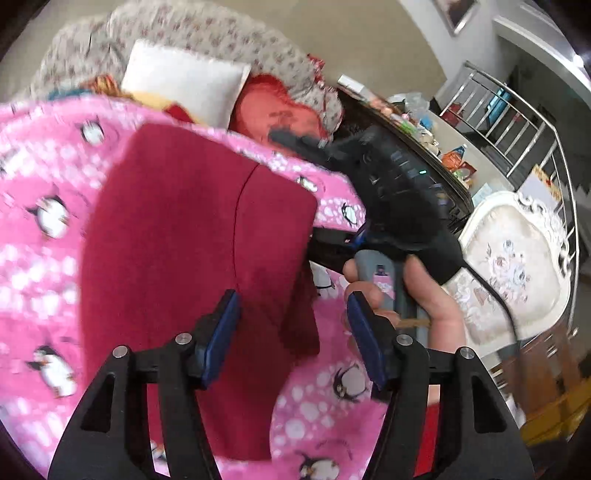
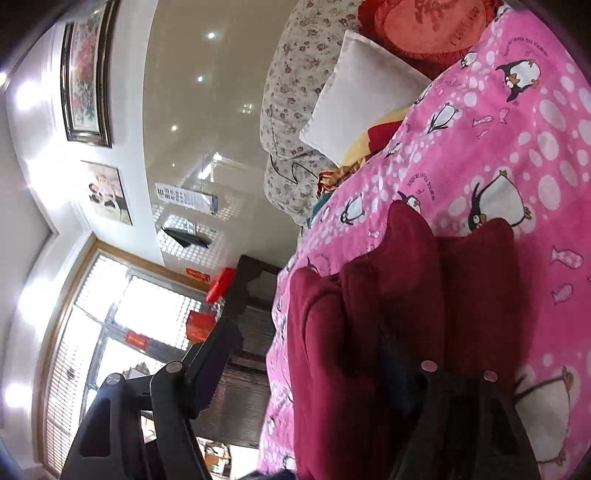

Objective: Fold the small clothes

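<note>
A dark red garment (image 1: 184,240) lies spread on a pink penguin blanket (image 1: 44,258), with a curved seam down its middle. My left gripper (image 1: 293,336) hovers over the garment's near right part. It is open, and its blue pads (image 1: 221,332) press on nothing. A hand (image 1: 424,302) holds the other tool at the garment's right edge. In the right wrist view, which is rolled sideways, the garment (image 2: 369,295) stands bunched in soft folds. My right gripper (image 2: 310,362) is open. One finger is off the bed's side, the other dark against the cloth.
At the bed's head lie a white pillow (image 1: 184,81), a red heart cushion (image 1: 273,110) and a floral quilt (image 1: 221,33). Beside the bed stand a dark cluttered cabinet (image 1: 424,147), an ornate white chair (image 1: 517,266) and a metal railing (image 1: 517,122). A bright window (image 2: 122,325) is visible.
</note>
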Tool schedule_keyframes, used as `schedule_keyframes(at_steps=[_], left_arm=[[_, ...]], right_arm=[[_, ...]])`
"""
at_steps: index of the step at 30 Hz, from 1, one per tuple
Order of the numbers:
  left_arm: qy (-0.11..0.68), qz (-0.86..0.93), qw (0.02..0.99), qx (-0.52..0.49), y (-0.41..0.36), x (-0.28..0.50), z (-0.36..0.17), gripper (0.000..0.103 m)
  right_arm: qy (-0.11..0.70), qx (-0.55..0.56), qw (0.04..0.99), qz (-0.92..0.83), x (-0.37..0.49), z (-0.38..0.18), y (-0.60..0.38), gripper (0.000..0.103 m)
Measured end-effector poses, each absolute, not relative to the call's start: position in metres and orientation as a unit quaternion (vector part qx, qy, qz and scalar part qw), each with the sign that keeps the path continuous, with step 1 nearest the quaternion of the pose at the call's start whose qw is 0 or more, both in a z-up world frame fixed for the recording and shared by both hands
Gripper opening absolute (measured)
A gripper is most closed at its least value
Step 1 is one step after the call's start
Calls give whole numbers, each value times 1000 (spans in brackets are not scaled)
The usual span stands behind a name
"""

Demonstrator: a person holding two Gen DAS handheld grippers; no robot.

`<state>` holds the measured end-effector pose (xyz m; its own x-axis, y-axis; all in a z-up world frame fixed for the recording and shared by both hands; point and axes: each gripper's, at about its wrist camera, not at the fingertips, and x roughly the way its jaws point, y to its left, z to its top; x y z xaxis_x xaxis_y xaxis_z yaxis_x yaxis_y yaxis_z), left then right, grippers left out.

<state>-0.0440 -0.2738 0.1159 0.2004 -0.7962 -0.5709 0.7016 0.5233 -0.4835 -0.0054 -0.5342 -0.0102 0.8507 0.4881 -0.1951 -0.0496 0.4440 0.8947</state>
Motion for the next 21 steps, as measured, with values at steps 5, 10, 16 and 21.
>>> schedule_keyframes(at_steps=[5, 10, 16, 21], left_arm=[[388, -433, 814, 3, -238, -55, 102, 64], [439, -426, 791, -14, -244, -52, 55, 64], [439, -451, 777, -30, -269, -45, 58, 64], [433, -464, 772, -33, -292, -36, 67, 64]], right_arm=[[272, 394, 864, 157, -16, 3, -514, 76], [313, 259, 907, 115, 1, 7, -474, 20], [283, 112, 951, 63, 11, 44, -451, 16], [292, 78, 953, 17, 40, 51, -468, 16]])
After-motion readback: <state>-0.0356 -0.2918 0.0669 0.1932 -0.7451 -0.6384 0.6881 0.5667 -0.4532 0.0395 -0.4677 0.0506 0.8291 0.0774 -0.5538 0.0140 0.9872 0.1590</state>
